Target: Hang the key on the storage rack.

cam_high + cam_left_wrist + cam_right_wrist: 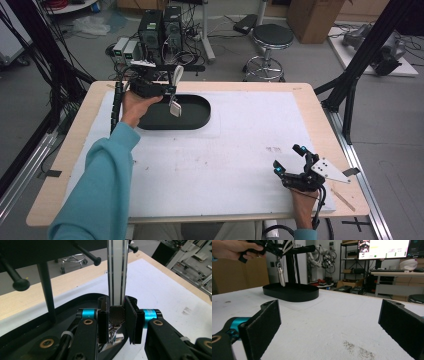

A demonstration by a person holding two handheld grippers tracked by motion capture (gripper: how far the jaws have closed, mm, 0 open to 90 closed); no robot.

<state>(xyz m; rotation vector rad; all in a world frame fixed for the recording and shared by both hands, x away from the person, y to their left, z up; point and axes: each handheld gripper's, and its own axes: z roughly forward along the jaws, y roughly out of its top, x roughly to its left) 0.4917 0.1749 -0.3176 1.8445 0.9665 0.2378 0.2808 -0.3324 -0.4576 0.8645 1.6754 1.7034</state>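
Clamping white strap, left tongs over black tray; right tongs apart, bare mat around.

You see even, fairly bright indoor light with soft shadows, slight softness throughout, near black jaws blurred, and a glaring monitor behind your table.

table: light wood | white mat covers most | black oval tray on mat, far-left
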